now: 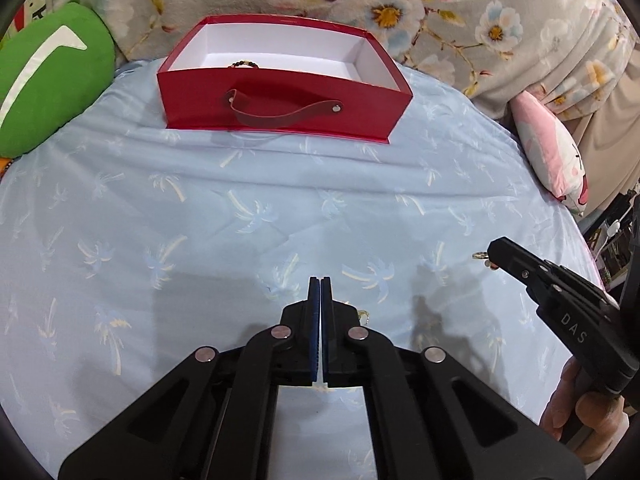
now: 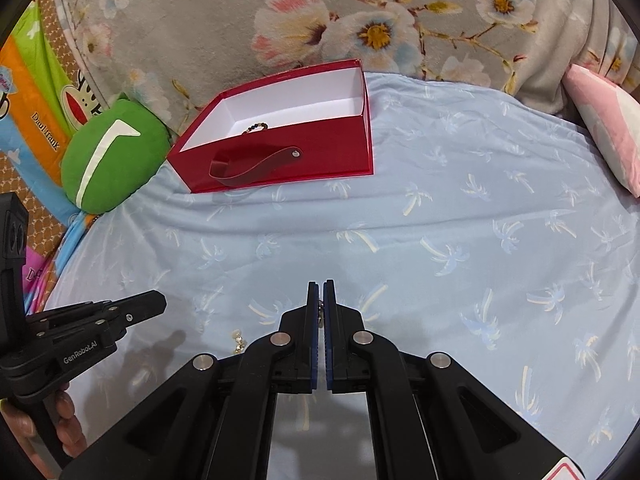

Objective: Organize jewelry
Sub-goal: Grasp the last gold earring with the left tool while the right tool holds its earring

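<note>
A red box (image 1: 192, 96) (image 2: 332, 152) with a white inside stands at the far side of the bed, and a beaded bracelet (image 1: 244, 65) (image 2: 256, 126) lies in it. My right gripper (image 2: 321, 284) (image 1: 494, 248) is shut on a small gold earring (image 2: 320, 314) (image 1: 479, 256), which dangles at its tip above the sheet. My left gripper (image 1: 320, 280) (image 2: 160, 302) is shut and raised off the sheet, with nothing visible between its pads. Another small gold and pearl piece (image 2: 238, 339) (image 1: 363, 314) lies on the sheet between the two grippers.
A light blue palm-print sheet (image 1: 200, 220) covers the bed. A green cushion (image 1: 48, 80) (image 2: 108, 160) sits left of the box and a pink pillow (image 1: 556, 160) (image 2: 608, 132) lies at the right. A floral blanket (image 1: 440, 20) rises behind. Hands (image 1: 580, 412) (image 2: 64, 420) hold the grippers.
</note>
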A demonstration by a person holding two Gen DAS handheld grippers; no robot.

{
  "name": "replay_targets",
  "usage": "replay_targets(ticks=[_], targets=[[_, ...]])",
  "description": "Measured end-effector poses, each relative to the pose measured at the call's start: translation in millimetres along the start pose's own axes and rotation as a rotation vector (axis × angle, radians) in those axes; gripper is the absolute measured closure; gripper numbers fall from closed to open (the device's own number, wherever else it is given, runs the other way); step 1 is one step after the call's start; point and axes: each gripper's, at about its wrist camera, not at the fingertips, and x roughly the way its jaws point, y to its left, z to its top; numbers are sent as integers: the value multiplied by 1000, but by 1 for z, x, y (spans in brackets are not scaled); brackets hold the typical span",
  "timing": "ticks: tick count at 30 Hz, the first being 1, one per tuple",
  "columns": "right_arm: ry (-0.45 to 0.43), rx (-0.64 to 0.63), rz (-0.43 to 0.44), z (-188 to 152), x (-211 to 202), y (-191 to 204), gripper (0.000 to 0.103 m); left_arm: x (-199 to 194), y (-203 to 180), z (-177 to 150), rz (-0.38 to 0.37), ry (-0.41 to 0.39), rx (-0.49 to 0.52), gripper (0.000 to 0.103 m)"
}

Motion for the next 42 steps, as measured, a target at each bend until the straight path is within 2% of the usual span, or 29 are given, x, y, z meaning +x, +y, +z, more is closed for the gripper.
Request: replay_targets(ticks=[2, 4, 5, 6, 11, 13, 14, 15, 23, 30, 32, 35, 37, 38, 39, 42], targets=[[7, 3, 1, -2, 2, 0, 101, 7, -6, -4, -13, 21, 19, 102], [14, 1, -1, -4, 3, 0, 101, 18, -17, -10, -12, 46, 50, 91], [16, 3, -3, -5, 3, 0, 101, 22, -21, -14, -14, 52, 60, 82], [18, 4, -4, -6, 3, -1, 101, 27, -25, -16, -16, 59, 67, 80], [19, 13, -16, -8, 0, -7, 101, 54, -40, -21, -14, 97, 92, 81], [19, 16, -18, -9, -1, -9, 101, 59, -39, -22, -17, 112, 84, 89], [19, 17, -19, -9, -1, -10, 101, 61, -38, -22, -21, 118, 79, 101], [20, 19, -18, -9, 0, -11, 101, 61, -36, -22, -29, 121, 74, 103], [7, 16, -3, -5, -2, -8, 101, 32, -19, -7, -41, 47, 29, 103], [-27, 0, 4, 9, -8, -1, 101, -1, 2, 18, -18, -38, -4, 103], [-26, 3, 8, 9, -6, 0, 101, -1, 1, 17, -16, -38, 2, 103], [-17, 4, 8, 6, -4, -1, 101, 11, -9, 8, -37, 7, 41, 102], [-11, 4, 6, 4, -3, -1, 101, 23, -18, -1, -24, 26, 56, 85], [-7, 6, 4, 3, -2, -2, 101, 29, -22, -4, -23, 38, 58, 62], [-4, 7, 4, 2, -2, -3, 101, 36, -25, -8, -14, 43, 53, 57], [0, 12, -1, -1, -2, -6, 101, 54, -36, -16, 2, 73, 87, 58]])
